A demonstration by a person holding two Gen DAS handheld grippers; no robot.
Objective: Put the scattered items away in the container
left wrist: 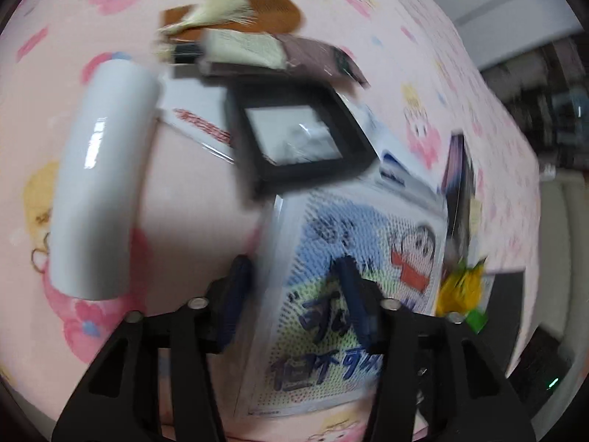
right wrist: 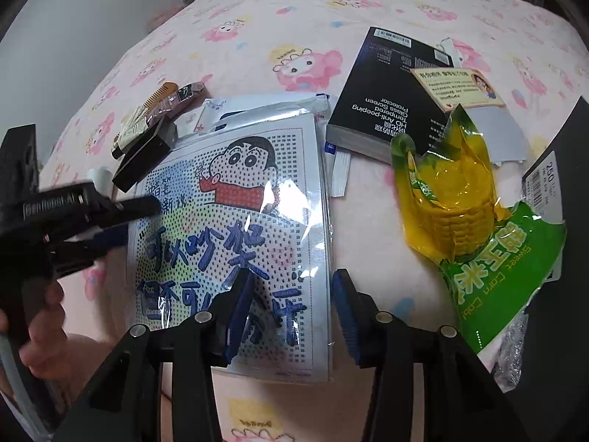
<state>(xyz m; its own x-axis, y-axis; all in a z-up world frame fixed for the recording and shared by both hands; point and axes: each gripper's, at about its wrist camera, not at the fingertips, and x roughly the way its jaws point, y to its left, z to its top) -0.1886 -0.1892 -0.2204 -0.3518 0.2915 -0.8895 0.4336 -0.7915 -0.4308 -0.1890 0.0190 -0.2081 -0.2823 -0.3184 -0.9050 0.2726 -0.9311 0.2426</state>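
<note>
Surface: a pink cartoon-print sheet is lying under everything.
Kit: a bagged cartoon bead kit is lying flat mid-sheet, its long axis running from the right gripper away toward the far clutter, the cartoon head at the far end.
Left gripper: its jaws are standing apart, straddling the kit's near-left corner, gripping nothing; the left wrist view is blurring with motion.
Left gripper, side-on: it is reaching in from the left over the kit's left edge, a hand holding its grip.
Right gripper: it is spread wide, hovering over the kit's near-right edge, grasping nothing.
Corn: a sweet-corn pouch is lying right of the kit, its long axis slanting, green end nearer.
Box: a black screen-protector box is lying beyond the corn.
Frame: a black square case is sitting just past the kit.
Tube: a white tube is lying left, well apart from the kit.
Comb: a brown comb is lying farthest off.
Container: I cannot tell which object it is.
</note>
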